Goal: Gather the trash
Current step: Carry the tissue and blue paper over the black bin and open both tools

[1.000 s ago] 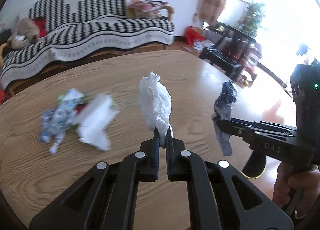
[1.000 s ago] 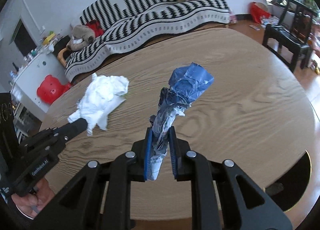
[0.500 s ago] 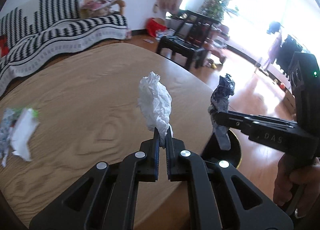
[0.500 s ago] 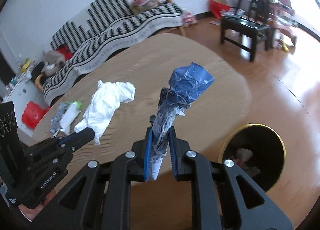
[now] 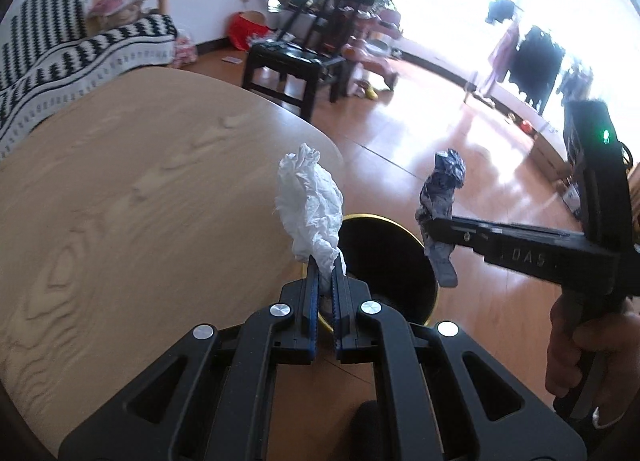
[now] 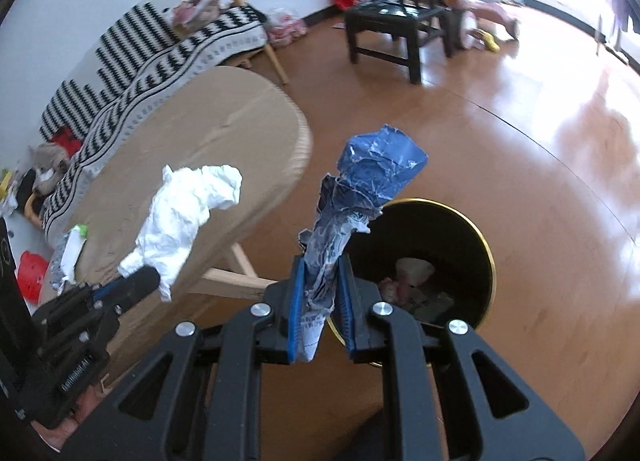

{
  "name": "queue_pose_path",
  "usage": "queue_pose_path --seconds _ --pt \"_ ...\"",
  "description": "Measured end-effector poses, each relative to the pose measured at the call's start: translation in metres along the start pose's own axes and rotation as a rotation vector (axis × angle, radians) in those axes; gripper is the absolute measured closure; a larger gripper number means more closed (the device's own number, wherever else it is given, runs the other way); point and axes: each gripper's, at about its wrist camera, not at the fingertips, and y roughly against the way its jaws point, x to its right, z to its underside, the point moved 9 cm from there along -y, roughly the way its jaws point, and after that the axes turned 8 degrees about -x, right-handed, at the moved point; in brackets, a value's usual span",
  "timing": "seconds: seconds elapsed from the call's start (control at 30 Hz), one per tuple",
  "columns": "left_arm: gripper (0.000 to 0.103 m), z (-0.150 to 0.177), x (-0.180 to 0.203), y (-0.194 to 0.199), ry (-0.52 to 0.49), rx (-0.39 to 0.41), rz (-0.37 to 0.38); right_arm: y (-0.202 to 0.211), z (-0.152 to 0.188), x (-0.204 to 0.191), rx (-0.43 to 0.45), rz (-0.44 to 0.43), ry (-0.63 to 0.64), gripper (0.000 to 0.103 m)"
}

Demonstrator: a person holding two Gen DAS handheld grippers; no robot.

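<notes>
A: L wrist view first. What's the left tool (image 5: pixel 326 261) doing?

B: Clenched on a white crumpled tissue (image 5: pixel 310 201), sticking up from the tips. Bin (image 5: pixel 430 293) w/ gold rim sits on the floor at approx 3 o'clock of the tips, just past the counter (image 5: pixel 140 189) edge. At 3 o'clock further out, the right tool (image 5: pixel 434 231) grips a blue-grey wrapper (image 5: pixel 442 197).

A: R wrist view?

B: Right tool (image 6: pixel 320 281) clamped on the blue wrapper (image 6: pixel 372 177), bin (image 6: pixel 486 257) right behind it at 2 o'clock, some scraps already inside. Left tool (image 6: pixel 154 277) w/ the tissue (image 6: pixel 184 209) at 9 o'clock.

A: Progress?

B: Two pieces in hand, near the bin, not dropped yet. Looks like more trash (image 6: pixel 70 251) left on the counter (image 6: pixel 192 149) at 9 o'clock, so not done imo.
</notes>
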Motion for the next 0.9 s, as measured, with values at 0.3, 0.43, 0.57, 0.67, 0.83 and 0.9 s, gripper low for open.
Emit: queue_pose_path --seconds 0.3,0.43,0.57,0.67,0.83,0.9 --pt "0.098 0.005 0.032 -0.048 -0.055 -0.074 0.035 -0.001 0.003 0.032 -0.01 0.032 -0.077 0.086" --pt "0.098 0.007 0.036 -0.061 -0.065 -0.098 0.044 -0.001 -0.001 0.035 -0.011 0.035 -0.087 0.086" --pt "0.098 0.008 0.04 -0.069 -0.07 -0.111 0.055 0.0 -0.001 0.04 -0.011 0.039 -0.1 0.086" --pt "0.098 0.008 0.042 -0.074 -0.07 -0.12 0.063 0.0 -0.002 0.043 -0.009 0.039 -0.107 0.086" --pt "0.098 0.01 0.051 -0.079 -0.083 -0.133 0.083 0.001 -0.002 0.045 -0.007 0.039 -0.119 0.086" --pt "0.098 0.012 0.053 -0.082 -0.09 -0.141 0.093 0.0 -0.002 0.046 -0.01 0.041 -0.128 0.086"
